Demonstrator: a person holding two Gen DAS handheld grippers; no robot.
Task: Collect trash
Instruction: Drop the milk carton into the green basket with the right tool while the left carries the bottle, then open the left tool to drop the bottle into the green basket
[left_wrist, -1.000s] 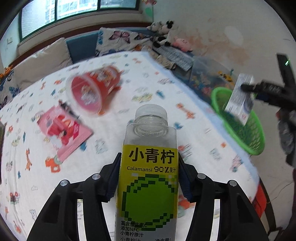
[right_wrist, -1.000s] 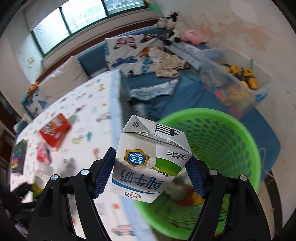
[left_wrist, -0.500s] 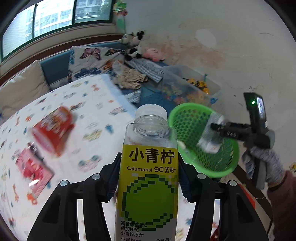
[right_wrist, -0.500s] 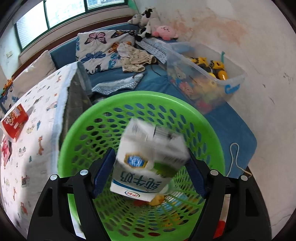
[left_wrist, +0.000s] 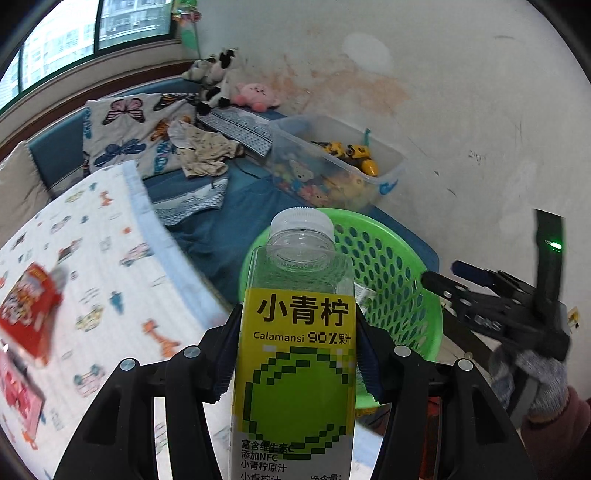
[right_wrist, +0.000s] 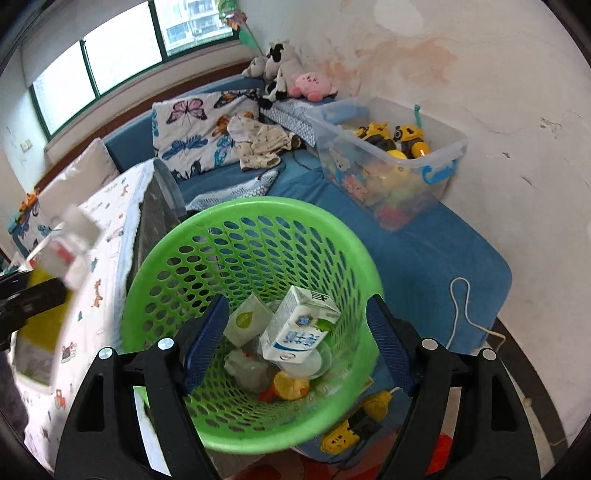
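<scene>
We carry the juice bottle (left_wrist: 295, 354) in the left tongs (left_wrist: 295, 350), clenched on its label, toward the green basket (left_wrist: 391, 258) just past the far right edge of the surface (left_wrist: 103, 258). Best to bring it fully over the rim before letting go. Our right tongs (right_wrist: 295, 347) hang over the basket, jaws just widened and empty; the milk carton (right_wrist: 297, 325) lies among the trash inside.

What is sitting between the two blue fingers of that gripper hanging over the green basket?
Nothing is gripped by the right gripper. Its right wrist view shows, through the gap, the green basket below, with a milk carton lying atop other trash.
</scene>
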